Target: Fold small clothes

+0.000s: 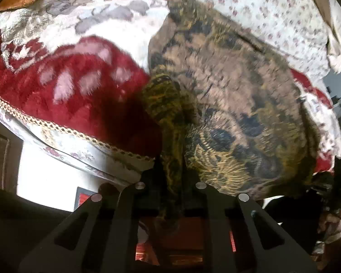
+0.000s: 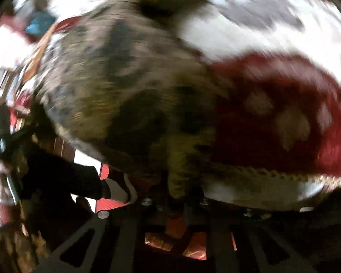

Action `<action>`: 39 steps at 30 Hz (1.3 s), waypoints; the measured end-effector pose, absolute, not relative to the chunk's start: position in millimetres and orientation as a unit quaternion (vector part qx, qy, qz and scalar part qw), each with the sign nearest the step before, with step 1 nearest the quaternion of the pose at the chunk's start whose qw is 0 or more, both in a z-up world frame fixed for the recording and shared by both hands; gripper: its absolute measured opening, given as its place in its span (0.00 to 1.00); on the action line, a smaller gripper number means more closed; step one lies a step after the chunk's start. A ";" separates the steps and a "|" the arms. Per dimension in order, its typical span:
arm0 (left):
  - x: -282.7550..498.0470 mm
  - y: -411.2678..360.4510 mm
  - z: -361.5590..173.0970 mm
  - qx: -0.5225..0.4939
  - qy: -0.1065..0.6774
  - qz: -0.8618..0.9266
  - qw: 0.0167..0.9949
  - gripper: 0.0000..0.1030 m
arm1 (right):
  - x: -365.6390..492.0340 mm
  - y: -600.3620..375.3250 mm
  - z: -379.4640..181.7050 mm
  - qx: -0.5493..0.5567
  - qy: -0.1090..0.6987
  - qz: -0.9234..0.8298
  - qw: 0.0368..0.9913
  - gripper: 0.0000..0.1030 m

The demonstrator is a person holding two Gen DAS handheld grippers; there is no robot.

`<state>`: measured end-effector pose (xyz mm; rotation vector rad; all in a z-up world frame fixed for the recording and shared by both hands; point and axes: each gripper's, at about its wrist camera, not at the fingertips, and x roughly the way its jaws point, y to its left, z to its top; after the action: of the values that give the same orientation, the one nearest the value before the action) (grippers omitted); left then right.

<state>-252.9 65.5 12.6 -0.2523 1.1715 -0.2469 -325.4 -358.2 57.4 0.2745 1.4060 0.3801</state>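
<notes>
**Both grippers pinch the brown cloth at the bed's edge**

I see my left gripper (image 1: 172, 182) squeezed tight on a bunched-up bit of the brown and yellow cloth (image 1: 227, 86). The fold comes right down between its two fingers, and the fingers are nearly together. The rest of the cloth spreads out ahead of this gripper and to its right, lying on the blanket (image 1: 75, 86). The blanket is red and fluffy with pale flower shapes – it sits ahead and to the left. Just in front of the left gripper runs the blanket's braided trim (image 1: 63, 127), along the bed's edge. Farther ahead and to the right is a white sheet (image 1: 261, 11) with tiny flowers. At the far right edge I can spot a dark thing with a small green light, but I cannot tell what it is.

My right gripper (image 2: 177, 195) is also closed on the cloth (image 2: 116, 72). A yellowish strip of it hangs down between the fingers. This picture is very blurry. The cloth fills the space ahead and to the left, and the red blanket (image 2: 284, 118) is ahead and to the right. Low on the left I see a foot in a sock (image 2: 118, 191) – it is on the floor below the bed.
</notes>
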 end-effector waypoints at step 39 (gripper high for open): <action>-237.1 73.9 -25.5 -0.133 0.587 -0.117 0.790 0.41 | -306.1 -406.1 182.0 0.289 0.472 0.276 0.786 0.08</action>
<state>-237.1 73.9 -25.5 -0.2869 1.2645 -0.2519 -306.1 -406.1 182.0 0.6233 1.0177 0.5961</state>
